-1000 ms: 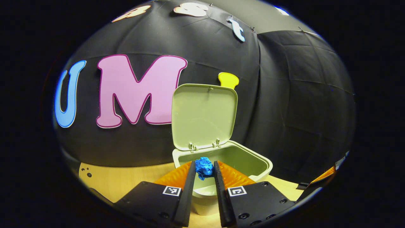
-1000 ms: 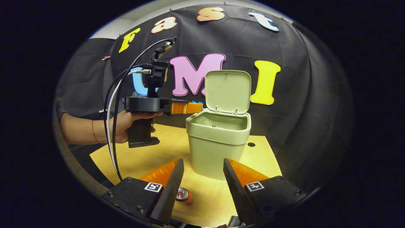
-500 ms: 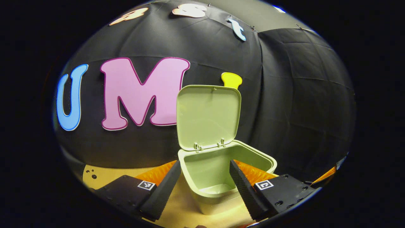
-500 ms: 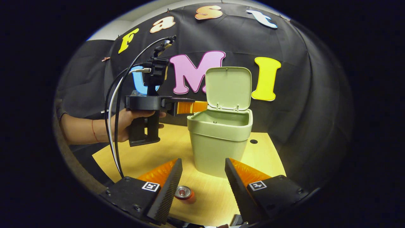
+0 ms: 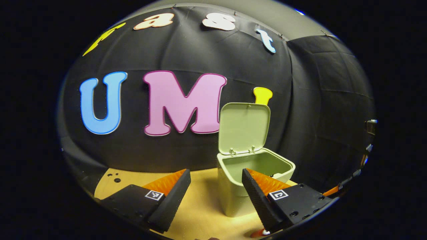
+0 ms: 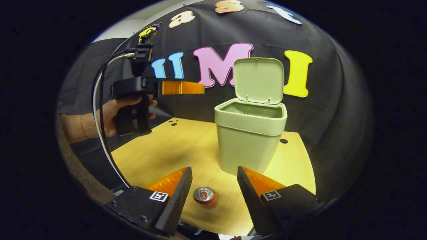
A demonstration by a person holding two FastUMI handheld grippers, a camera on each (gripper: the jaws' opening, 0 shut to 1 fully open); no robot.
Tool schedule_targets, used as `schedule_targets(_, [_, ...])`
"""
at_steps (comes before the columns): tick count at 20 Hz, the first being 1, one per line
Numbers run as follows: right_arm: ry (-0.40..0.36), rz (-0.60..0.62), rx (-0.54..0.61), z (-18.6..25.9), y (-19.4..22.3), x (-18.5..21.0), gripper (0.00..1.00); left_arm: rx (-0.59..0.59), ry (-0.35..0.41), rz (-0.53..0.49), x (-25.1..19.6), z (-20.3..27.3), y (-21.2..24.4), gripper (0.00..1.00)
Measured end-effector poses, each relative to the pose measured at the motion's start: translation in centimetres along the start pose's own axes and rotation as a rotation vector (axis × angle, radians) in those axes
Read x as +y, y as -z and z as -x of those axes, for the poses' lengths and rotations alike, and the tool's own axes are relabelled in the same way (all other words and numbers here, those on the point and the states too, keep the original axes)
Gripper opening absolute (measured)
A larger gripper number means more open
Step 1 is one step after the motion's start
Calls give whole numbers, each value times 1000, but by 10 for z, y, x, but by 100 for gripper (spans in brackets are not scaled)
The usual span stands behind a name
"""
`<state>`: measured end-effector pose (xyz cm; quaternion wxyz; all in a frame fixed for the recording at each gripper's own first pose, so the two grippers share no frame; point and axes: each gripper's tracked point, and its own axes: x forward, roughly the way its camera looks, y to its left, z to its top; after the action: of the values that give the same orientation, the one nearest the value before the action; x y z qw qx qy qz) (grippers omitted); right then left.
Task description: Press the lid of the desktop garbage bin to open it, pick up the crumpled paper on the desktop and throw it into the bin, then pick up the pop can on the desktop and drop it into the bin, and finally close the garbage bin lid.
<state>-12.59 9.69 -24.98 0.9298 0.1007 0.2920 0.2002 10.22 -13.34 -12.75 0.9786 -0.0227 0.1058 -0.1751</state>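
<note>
On the wooden desktop (image 6: 173, 146), the green garbage bin (image 6: 249, 136) is standing upright with its lid (image 6: 259, 80) swung up and leaning back toward the black cloth wall (image 6: 320, 110). In the right gripper view the bin is sitting at about one o'clock from the right gripper (image 6: 213, 186), whose two fingers are standing spread wide with nothing between their pads. The pop can (image 6: 204, 196) is standing upright on the desktop in the gap between those fingers, its top facing up, touching neither finger, and well in front of the bin's base.

At about ten o'clock in that same view, a hand (image 6: 116, 113) is gripping the handle of the left gripper (image 6: 200, 88), which is hanging level above the desktop, off to the bin's side and a little above its rim. White and black cables (image 6: 100, 116) are looping down from its rear.

In the left gripper view, the left gripper (image 5: 216, 185) is showing its fingers spread apart and holding nothing. The bin (image 5: 233, 193) is sitting at about one o'clock beyond them, partly behind one finger, with its lid (image 5: 244, 128) upright and its inside open to sight; the crumpled paper cannot be made out inside from here. A sliver of the pop can (image 5: 262, 232) is peeking out at about five o'clock, at the lower edge.
</note>
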Motion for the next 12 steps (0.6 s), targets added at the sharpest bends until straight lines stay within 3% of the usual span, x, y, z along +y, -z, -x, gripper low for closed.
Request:
schedule_targets(6, [-89, 59, 106, -18, 40, 18, 86, 35, -114, -7, 34, 65, 23, 99])
schedule_targets(12, [-102, 99, 191, -39, 75, 17, 86, 86, -234, 38, 50, 119, 59, 99])
